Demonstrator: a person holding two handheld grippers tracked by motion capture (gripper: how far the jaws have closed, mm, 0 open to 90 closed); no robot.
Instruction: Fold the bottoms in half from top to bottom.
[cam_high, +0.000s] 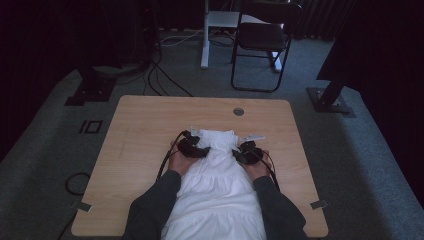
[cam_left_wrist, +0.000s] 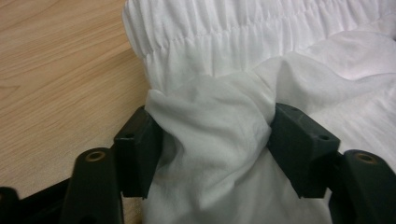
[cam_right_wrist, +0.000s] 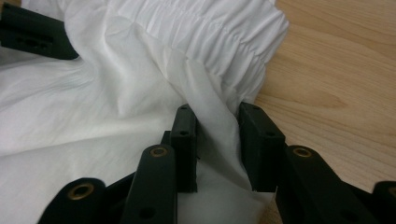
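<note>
Both tongs, left (cam_left_wrist: 212, 140) and right (cam_right_wrist: 217, 144), pinch bunched folds of the white garment (cam_high: 215, 180) just below its elastic band

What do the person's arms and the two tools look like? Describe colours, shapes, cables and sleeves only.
Both arms wear dark grey long sleeves. The left tool and right tool are black, each with two blocky flat-faced fingers on linkage bars with brass-coloured pivot rivets. The right tool carries a grey three-cornered plate. A black cable trails back from each tool.
</note>
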